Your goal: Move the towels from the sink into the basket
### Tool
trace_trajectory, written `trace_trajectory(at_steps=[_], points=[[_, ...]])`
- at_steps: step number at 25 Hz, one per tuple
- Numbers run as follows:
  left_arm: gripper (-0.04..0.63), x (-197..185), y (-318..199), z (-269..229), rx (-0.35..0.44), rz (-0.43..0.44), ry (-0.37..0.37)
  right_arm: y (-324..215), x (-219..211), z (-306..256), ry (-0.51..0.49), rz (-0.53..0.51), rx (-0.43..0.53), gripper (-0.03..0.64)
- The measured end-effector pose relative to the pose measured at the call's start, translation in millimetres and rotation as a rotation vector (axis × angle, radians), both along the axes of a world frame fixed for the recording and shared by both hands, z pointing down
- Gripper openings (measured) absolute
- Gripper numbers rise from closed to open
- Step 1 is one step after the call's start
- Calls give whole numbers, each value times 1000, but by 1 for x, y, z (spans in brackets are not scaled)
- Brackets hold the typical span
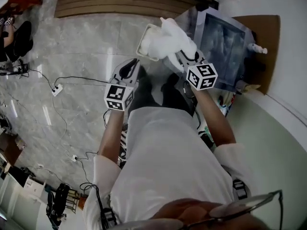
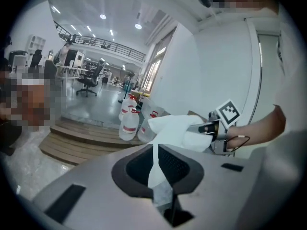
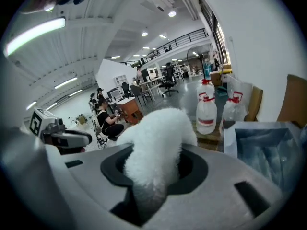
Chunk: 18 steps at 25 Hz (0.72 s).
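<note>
I see my right gripper (image 1: 178,56) clamped on the fluffy white towel (image 1: 168,40) over the basket (image 1: 144,35), beside the sink (image 1: 223,44), and my left gripper (image 1: 131,70) pinching a thin white cloth (image 2: 156,169).

The head view looks steeply down from above the person (image 1: 168,162) onto the left gripper (image 1: 133,66), right gripper (image 1: 176,56), floor (image 1: 81,47) and sink (image 1: 214,16). Each gripper view sits close behind its jaws, facing out across a hall (image 2: 91,99); both share the plastic bottles (image 2: 129,121).
</note>
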<state>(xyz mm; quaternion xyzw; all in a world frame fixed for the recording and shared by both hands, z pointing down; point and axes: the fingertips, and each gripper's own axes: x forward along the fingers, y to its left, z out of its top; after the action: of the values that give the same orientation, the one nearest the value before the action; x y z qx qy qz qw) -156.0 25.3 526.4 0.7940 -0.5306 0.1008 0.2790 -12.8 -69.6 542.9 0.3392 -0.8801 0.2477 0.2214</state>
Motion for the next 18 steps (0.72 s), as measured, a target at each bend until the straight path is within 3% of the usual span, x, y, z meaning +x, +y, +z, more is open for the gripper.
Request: trace_trajectory(at_steps=[6, 13, 18], points=[[34, -26, -10, 104, -84, -11, -27, -4, -28, 188, 114, 75, -186, 142], [34, -25, -1, 238, -170, 39, -21, -4, -42, 403, 228, 151, -367, 146], [34, -34, -6, 326, -217, 24, 1, -9, -48, 545, 325, 170, -442, 153]])
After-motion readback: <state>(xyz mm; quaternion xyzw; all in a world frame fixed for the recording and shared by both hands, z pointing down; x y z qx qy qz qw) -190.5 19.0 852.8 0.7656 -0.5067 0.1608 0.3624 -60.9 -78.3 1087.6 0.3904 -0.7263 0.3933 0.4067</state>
